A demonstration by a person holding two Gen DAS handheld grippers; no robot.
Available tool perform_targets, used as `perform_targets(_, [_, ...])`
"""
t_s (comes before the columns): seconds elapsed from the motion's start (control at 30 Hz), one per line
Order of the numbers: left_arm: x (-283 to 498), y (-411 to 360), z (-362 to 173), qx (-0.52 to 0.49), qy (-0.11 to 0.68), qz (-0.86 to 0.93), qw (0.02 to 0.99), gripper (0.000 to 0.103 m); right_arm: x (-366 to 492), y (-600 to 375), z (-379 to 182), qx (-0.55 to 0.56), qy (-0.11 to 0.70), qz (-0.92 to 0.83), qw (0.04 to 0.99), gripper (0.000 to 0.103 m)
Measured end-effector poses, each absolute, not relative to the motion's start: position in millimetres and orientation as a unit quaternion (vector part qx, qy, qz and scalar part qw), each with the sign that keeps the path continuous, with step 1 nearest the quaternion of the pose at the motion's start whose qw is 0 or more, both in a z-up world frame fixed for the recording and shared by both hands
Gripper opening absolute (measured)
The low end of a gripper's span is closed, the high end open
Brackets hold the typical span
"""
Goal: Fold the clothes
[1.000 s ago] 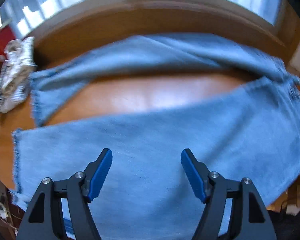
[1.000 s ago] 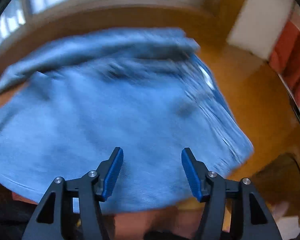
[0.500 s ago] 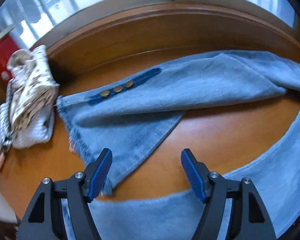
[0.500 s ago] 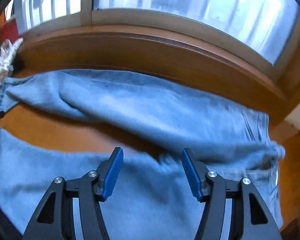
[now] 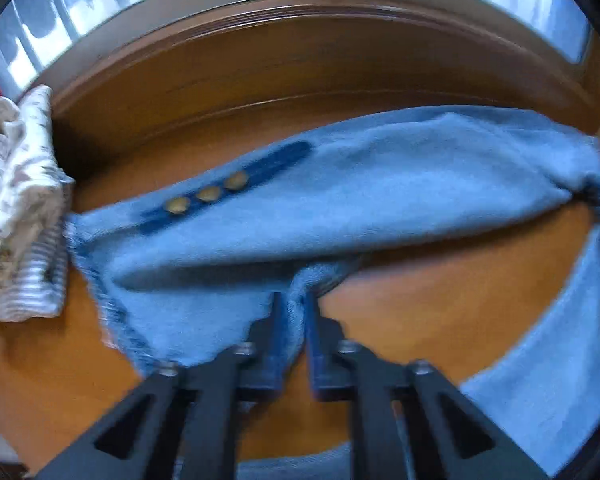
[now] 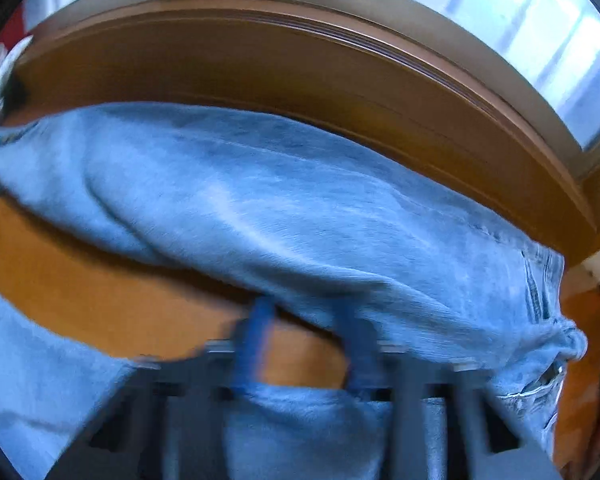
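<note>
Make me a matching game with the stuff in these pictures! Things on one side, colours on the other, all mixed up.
Things:
1. jeans
2. buttons
3. table
4. folded cloth

Colours:
A. orange-brown
B. white with a pattern
C. light blue
D. brassy gold

Pairs: 1-C, 2-D, 3-A, 4-B

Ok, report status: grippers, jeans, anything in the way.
Left gripper just closed, shut on jeans leg edge. Right gripper blurred, jaws just closing at the far leg, grip unclear. Folded clothes pile against the hem.
</note>
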State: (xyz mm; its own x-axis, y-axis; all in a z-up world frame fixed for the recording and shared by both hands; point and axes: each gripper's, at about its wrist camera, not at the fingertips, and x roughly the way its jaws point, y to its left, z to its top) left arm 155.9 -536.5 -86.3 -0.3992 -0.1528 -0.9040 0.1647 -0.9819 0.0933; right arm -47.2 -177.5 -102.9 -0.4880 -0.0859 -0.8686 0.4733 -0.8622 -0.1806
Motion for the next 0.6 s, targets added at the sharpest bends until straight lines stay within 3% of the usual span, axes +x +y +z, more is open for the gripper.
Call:
perform_targets(0.13, [166.5,-541.7,-63.7,0.526,-0.001,-0.843,0.112,0.006,-63.6,-140.4,-59.2,0.441,0.086,-0.880,0.153,0.000])
perform_targets(0.27, [186.4,-552.7,-44.0,0.522,-0.001,-0.844,0.123,0.006,-85.6,-124.6,-30.5,0.413,0.076,-0.898,0.133,0.000])
perform_targets(0.37, [193.3,-557.2,-38.7,0.521,0.001,-0.845,0.122,0.006,-93.8,-134.2,-39.9,0.459,0.064,-0.865,0.191,0.002])
perform_targets(0.4, [194.4,-557.3,-36.6,0.520,0.002,-0.845,0.122,0.006,-93.7,-140.4,-45.6,0.478,0.063,-0.850,0.213,0.010])
perform_targets(0.43, [192.1,-554.7,-34.7,0.520,0.004,-0.845,0.124,0.006,-93.1,-148.9,-53.7,0.490,0.075,-0.838,0.228,0.026])
perform_targets(0.5, [185.3,-549.1,-31.5,0.519,0.007,-0.845,0.127,0.006,-95.5,-167.8,-73.8,0.508,0.114,-0.815,0.256,0.041])
perform_targets(0.6, [190.2,-552.6,-27.5,0.515,0.011,-0.846,0.139,0.006,-98.5,-199.1,-99.3,0.525,0.184,-0.790,0.257,0.040])
